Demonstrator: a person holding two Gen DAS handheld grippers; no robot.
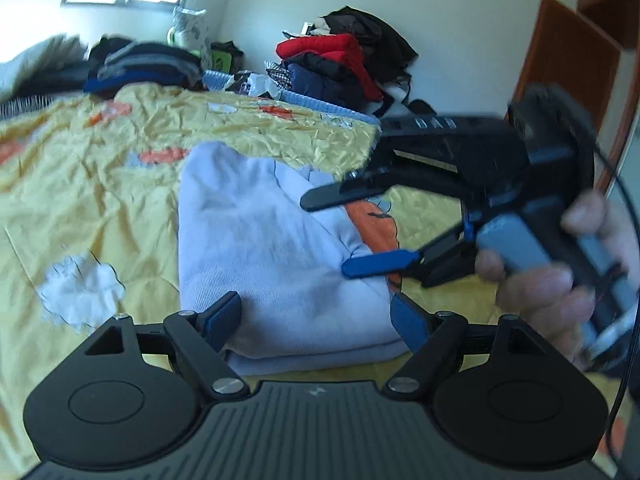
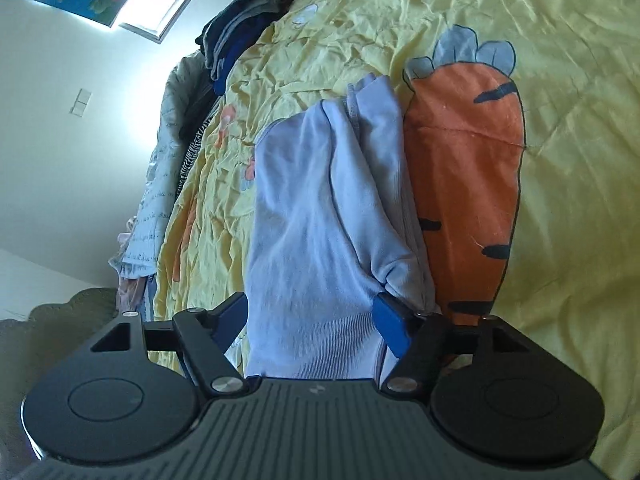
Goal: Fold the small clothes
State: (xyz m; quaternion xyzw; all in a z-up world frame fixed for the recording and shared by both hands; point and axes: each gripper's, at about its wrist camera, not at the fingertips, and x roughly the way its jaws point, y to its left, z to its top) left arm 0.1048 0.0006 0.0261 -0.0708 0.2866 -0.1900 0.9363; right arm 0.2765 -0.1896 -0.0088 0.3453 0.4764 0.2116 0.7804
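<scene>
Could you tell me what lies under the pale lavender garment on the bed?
The lavender garment lies on the yellow quilt, beside the orange carrot print and covering its edge. Anything tucked beneath its folds is hidden.

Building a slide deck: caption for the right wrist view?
Open right gripper straddling a folded lavender garment beside an orange carrot print on the yellow bedspread.

You're working over a bed with a crumpled yellow carrot-print bedspread (image 1: 100,184). On it lie the folded pale lavender garment (image 1: 264,248), a dark clothes stack (image 1: 144,66), and a red-and-navy jacket pile (image 1: 332,68).
</scene>
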